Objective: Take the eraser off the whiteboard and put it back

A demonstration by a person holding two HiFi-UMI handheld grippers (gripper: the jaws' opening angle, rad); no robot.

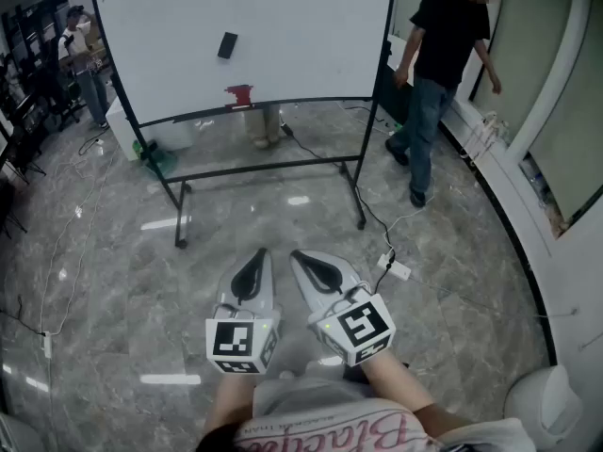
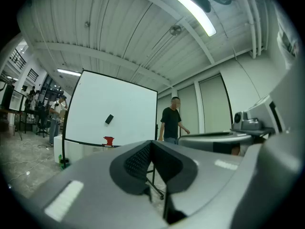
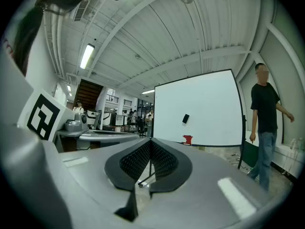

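A black eraser (image 1: 227, 45) sticks tilted on the whiteboard (image 1: 283, 17) on its wheeled stand, well ahead of me. The same eraser (image 2: 109, 119) shows small in the left gripper view, and the eraser (image 3: 186, 119) likewise in the right gripper view. My left gripper (image 1: 254, 256) and right gripper (image 1: 300, 257) are held side by side low in the head view, far short of the board. Both have their jaws together with nothing between them. A red object (image 1: 240, 95) sits on the board's bottom ledge.
A person in a black shirt (image 1: 435, 73) walks at the right of the board. A power strip (image 1: 395, 269) and its cable lie on the marble floor near the stand's right leg (image 1: 358, 217). Other people (image 1: 85, 55) stand at the far left. A curved white wall (image 1: 565, 243) runs along the right.
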